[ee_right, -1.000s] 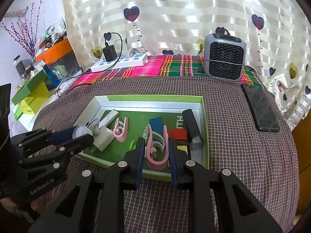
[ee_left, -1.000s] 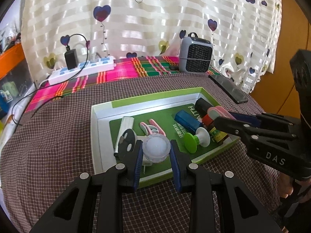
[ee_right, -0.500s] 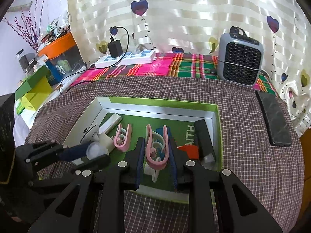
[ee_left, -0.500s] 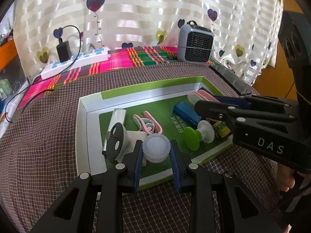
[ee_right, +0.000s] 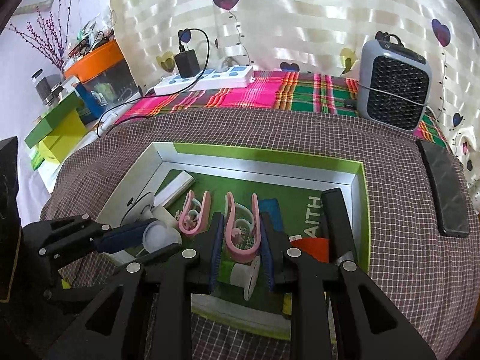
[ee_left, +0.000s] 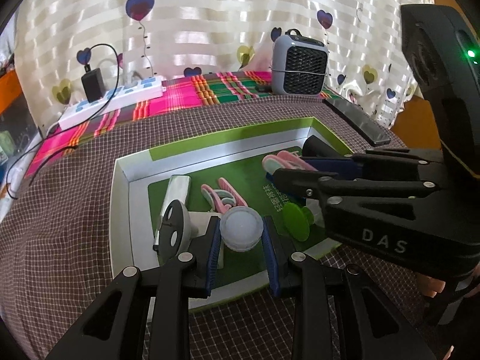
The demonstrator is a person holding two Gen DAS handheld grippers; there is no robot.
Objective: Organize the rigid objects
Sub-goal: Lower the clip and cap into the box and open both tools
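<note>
A green tray [ee_left: 228, 136] [ee_right: 264, 153] with silver inner walls lies on the checked cloth. My left gripper [ee_left: 241, 234] is shut on a round translucent white lid [ee_left: 241, 229] [ee_right: 157, 235] over the tray's near left part. My right gripper [ee_right: 241, 237] is shut on a pink clip [ee_right: 241, 225] [ee_left: 285, 162] over the tray's middle. In the tray lie another pink clip [ee_left: 222, 195] [ee_right: 196, 213], a silver bar [ee_left: 177, 190], a white and black plug piece [ee_left: 174, 229], a green and white spool [ee_left: 297, 220], a blue block [ee_right: 271, 213], a black bar [ee_right: 337, 219] and a red piece [ee_right: 310, 247].
A grey mini heater [ee_right: 393, 96] and a white power strip with a black charger [ee_right: 207, 79] stand at the back on the bright plaid cloth. A black phone [ee_right: 444, 192] lies right of the tray. Green and orange boxes [ee_right: 57, 126] sit at far left.
Both grippers have moved forward over the tray with their loads still held. The right gripper now reaches further across the tray in the left wrist view.
</note>
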